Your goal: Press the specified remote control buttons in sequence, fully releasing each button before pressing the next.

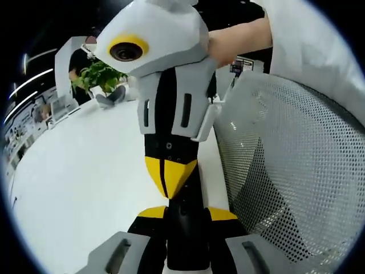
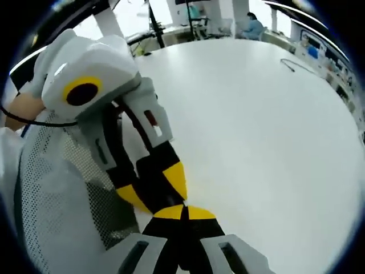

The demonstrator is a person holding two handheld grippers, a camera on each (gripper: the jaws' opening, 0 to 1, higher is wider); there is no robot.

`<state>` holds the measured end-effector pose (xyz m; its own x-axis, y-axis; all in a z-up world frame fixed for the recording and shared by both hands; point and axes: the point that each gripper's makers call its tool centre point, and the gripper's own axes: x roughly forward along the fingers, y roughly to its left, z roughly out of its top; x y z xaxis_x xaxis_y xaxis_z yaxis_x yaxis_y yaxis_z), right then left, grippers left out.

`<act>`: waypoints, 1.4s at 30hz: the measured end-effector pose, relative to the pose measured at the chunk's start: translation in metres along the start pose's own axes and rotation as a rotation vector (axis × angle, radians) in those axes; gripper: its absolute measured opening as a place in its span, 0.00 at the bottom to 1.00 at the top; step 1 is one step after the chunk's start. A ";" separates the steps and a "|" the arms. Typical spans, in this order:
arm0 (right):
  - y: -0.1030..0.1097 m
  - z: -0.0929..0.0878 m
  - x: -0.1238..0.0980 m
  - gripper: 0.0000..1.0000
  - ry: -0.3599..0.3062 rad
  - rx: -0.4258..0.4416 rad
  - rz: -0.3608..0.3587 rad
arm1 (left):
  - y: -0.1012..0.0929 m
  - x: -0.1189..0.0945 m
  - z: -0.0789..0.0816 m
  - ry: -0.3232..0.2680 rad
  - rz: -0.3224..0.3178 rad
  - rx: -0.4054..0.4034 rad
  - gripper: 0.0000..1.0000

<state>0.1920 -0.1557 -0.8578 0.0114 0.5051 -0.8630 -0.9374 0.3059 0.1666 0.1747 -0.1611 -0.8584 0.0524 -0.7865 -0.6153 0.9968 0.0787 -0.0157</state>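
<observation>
A slim black remote control stands between the yellow-tipped jaws of my left gripper, which is shut on it. My right gripper comes down from above with its yellow tips pressed together, and they meet the remote's upper end. In the right gripper view my right gripper is shut, its tips against the black remote held by the left gripper. The buttons are hidden.
A broad white table lies beyond the grippers, with a thin cable at its far edge. A mesh chair back stands close on the right. A potted plant sits at the table's far end. A bare forearm shows above.
</observation>
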 end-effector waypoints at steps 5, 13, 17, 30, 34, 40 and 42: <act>0.002 -0.001 -0.003 0.00 -0.036 -0.015 0.008 | 0.000 0.000 0.000 -0.003 -0.001 -0.002 0.25; 0.018 0.001 -0.005 0.00 -0.056 -0.154 -0.003 | 0.001 0.001 0.000 -0.007 -0.003 -0.005 0.25; 0.019 0.000 -0.003 0.00 -0.026 -0.245 -0.008 | 0.001 0.001 0.000 -0.016 -0.004 -0.017 0.25; 0.020 0.003 0.000 0.00 0.004 -0.436 -0.080 | 0.001 0.000 0.002 -0.044 -0.015 -0.072 0.25; 0.020 0.003 0.001 0.00 0.006 -0.423 -0.073 | 0.001 0.000 0.002 -0.044 -0.012 -0.066 0.25; 0.018 0.006 -0.001 0.00 -0.087 -0.195 -0.028 | 0.001 0.000 0.002 -0.048 -0.011 -0.070 0.25; 0.015 0.007 -0.001 0.00 -0.103 -0.184 -0.046 | 0.001 0.000 0.002 -0.050 -0.009 -0.073 0.25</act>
<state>0.1799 -0.1462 -0.8508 0.0825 0.5763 -0.8130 -0.9827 0.1826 0.0297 0.1762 -0.1624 -0.8571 0.0481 -0.8170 -0.5746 0.9903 0.1143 -0.0796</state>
